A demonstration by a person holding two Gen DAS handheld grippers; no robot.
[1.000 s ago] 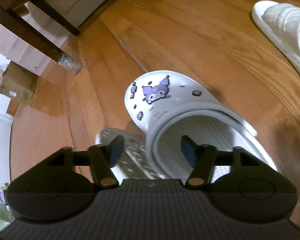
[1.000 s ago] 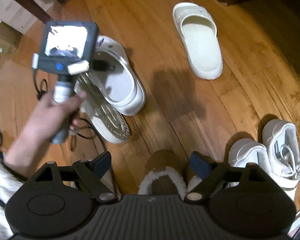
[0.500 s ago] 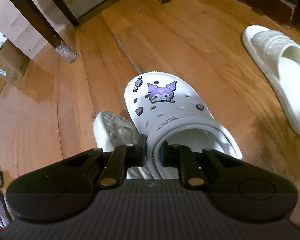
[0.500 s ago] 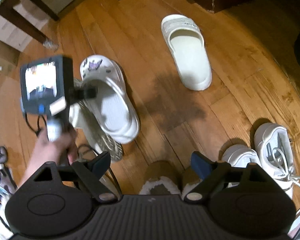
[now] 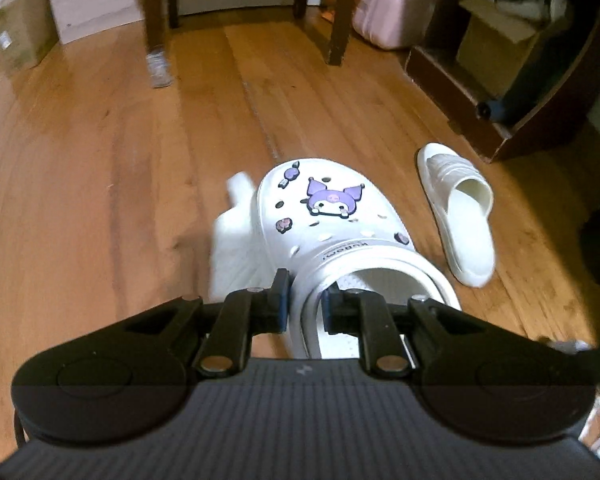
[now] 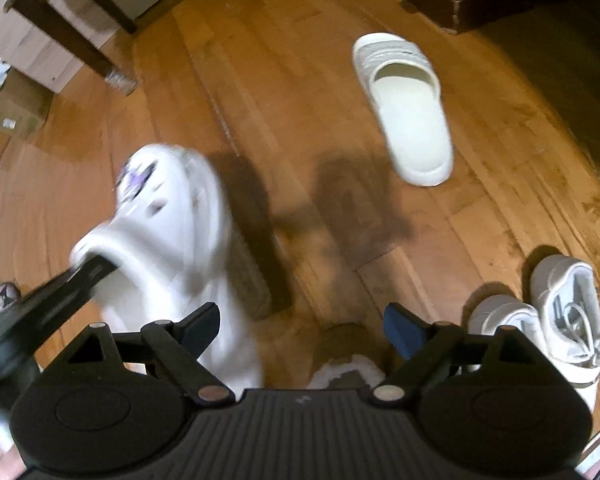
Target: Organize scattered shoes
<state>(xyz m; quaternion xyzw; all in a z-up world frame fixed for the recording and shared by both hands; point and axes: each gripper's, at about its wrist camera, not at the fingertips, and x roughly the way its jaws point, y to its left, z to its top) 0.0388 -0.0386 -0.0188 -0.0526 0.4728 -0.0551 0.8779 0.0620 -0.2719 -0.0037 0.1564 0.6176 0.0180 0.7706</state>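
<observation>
I have the left gripper point(image 5: 304, 304) clamped on the side wall of the white clog point(image 5: 332, 232), one finger inside its opening and one outside, though the jaws are easing apart a little with the wall between them. The clog hangs off the wooden floor point(image 5: 100, 184), its long axis running straight out from my left gripper, charm-covered toe pointing away toward the table legs point(image 5: 338, 12). A second pale shoe point(image 5: 232, 240) shows blurred just behind its left side; I cannot tell whether it is lifted too. My right gripper point(image 6: 302, 330) hangs wide apart and empty over a brown fleece-lined slipper point(image 6: 342, 356), nearer the white sneakers point(image 6: 556, 304) by the floor's right edge. The cream slide point(image 6: 410, 108) lies alone toward the dark cabinet point(image 5: 480, 120), well apart from both.
</observation>
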